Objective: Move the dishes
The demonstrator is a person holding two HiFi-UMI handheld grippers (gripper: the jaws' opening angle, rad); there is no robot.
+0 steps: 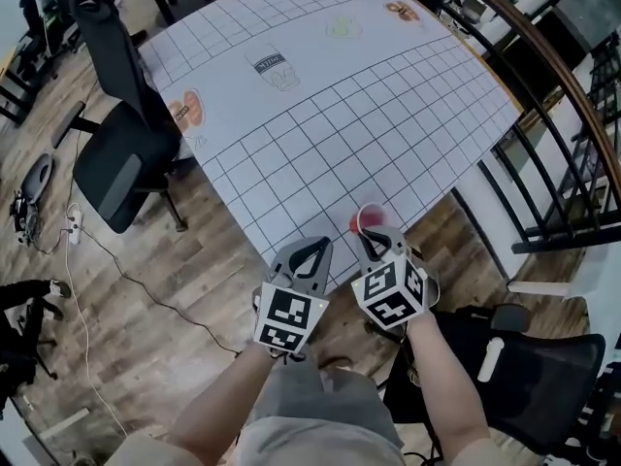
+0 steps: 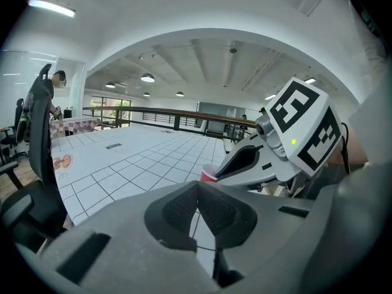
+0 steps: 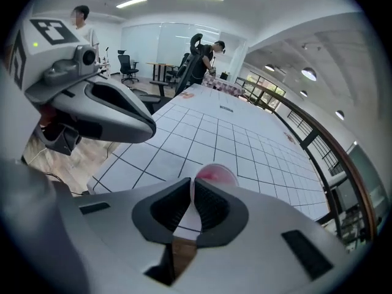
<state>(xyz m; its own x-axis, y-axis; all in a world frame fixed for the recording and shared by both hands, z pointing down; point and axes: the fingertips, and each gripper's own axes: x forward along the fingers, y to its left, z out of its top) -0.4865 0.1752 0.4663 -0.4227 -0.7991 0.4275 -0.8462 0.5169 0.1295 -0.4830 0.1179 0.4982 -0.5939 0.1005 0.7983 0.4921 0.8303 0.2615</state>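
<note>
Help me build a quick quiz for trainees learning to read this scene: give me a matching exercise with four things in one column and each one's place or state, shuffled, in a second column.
Column A
1. red cup
2. office chair
3. left gripper
4. railing

Column B
a. runs along the right side of the table in the head view
b. shut, holding nothing
c. stands on the table near its front edge
d. stands beside the table at the head view's left

Pairs: 1-c, 2-d, 3-b, 4-a
</note>
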